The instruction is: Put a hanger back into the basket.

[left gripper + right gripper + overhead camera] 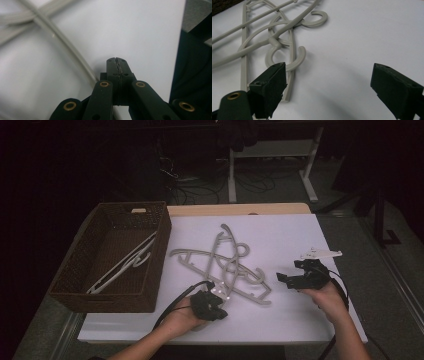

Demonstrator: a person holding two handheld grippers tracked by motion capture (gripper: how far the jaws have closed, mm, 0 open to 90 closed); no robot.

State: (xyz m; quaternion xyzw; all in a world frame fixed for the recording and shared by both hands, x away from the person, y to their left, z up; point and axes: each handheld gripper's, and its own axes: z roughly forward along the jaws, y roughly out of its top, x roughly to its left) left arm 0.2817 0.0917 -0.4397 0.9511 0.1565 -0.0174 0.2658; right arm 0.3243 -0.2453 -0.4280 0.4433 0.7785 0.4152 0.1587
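The hangers piled on the table are pale grey, and the sheet under them is plain white. At nine o'clock from them sits a dark brown woven basket (its weave shows as fine ribbing) holding whitish hangers. Both grippers are black, the left gripper and the right gripper, with brass-coloured rivets.

No legible text, label, number or sign anywhere.
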